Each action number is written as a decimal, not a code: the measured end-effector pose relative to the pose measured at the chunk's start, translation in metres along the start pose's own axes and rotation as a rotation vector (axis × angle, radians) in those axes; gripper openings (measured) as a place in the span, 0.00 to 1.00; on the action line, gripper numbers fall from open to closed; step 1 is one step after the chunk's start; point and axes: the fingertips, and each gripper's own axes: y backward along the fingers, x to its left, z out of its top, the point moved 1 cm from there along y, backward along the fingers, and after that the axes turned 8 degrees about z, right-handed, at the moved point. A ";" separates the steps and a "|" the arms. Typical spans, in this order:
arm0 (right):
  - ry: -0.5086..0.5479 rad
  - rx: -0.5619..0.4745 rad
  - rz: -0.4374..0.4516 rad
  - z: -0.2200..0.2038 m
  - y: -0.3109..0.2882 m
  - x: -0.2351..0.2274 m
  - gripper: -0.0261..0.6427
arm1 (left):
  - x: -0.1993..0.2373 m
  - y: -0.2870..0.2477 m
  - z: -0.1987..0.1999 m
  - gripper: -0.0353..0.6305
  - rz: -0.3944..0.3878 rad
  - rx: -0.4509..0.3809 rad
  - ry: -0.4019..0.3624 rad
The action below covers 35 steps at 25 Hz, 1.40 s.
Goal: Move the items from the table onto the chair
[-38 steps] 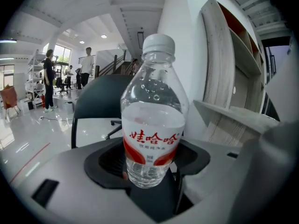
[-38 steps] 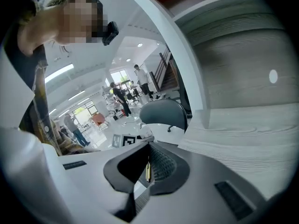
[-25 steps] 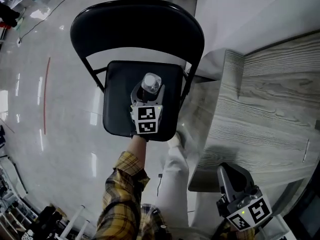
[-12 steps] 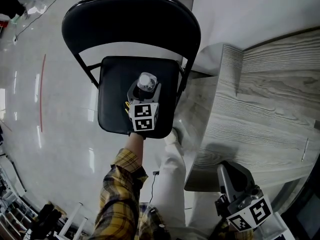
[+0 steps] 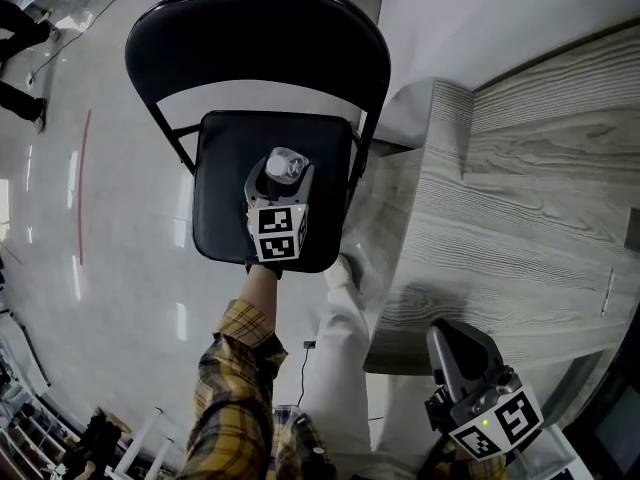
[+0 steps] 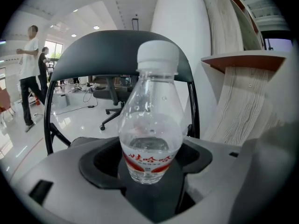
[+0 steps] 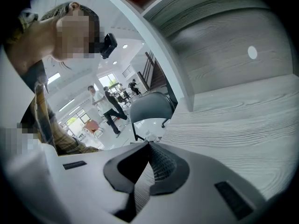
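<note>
A clear water bottle with a white cap and a red label stands upright on the black chair seat. My left gripper reaches over the seat's front edge. Its jaws are opening, with the bottle between them, and dark gaps show on both sides of the bottle in the left gripper view. The left gripper's pads do not press on it. My right gripper hangs low at the near corner of the wooden table, shut with nothing in it. In its own view the right gripper shows its pads meeting.
The chair's curved backrest rises behind the bottle. The grey wood table lies right of the chair, with a white wall panel behind it. People walk on the shiny floor far off, near an office chair.
The left gripper stays at the bottle on the seat, and the bottle now stands loose between its jaws. The right gripper has not moved. The head view has shifted slightly.
</note>
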 end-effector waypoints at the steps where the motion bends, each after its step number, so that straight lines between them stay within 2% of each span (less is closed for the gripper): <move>1: 0.002 -0.002 0.003 0.000 0.002 0.001 0.07 | 0.000 0.003 0.000 0.56 0.002 0.001 -0.004; 6: 0.019 -0.026 0.011 0.005 0.016 0.006 0.07 | 0.008 0.028 -0.011 0.57 0.027 0.035 0.000; 10: 0.029 -0.064 0.011 0.015 0.038 0.006 0.07 | 0.007 0.067 -0.010 0.57 0.042 0.058 0.035; 15: 0.073 -0.137 0.034 0.038 0.077 0.008 0.07 | -0.007 0.134 0.045 0.54 0.060 -0.028 0.060; 18: 0.108 -0.178 0.044 0.057 0.118 0.011 0.07 | -0.032 0.187 0.090 0.40 0.053 -0.086 0.051; 22: 0.168 -0.215 0.039 0.081 0.184 0.001 0.07 | -0.085 0.250 0.157 0.22 0.042 -0.177 0.046; 26: 0.214 -0.273 0.001 0.102 0.268 -0.011 0.07 | -0.161 0.308 0.220 0.11 -0.016 -0.264 0.079; 31: 0.272 -0.346 -0.102 0.117 0.360 -0.047 0.07 | -0.278 0.358 0.285 0.06 -0.167 -0.346 0.043; 35: 0.304 -0.338 -0.252 0.106 0.421 -0.098 0.07 | -0.377 0.389 0.299 0.06 -0.323 -0.357 0.009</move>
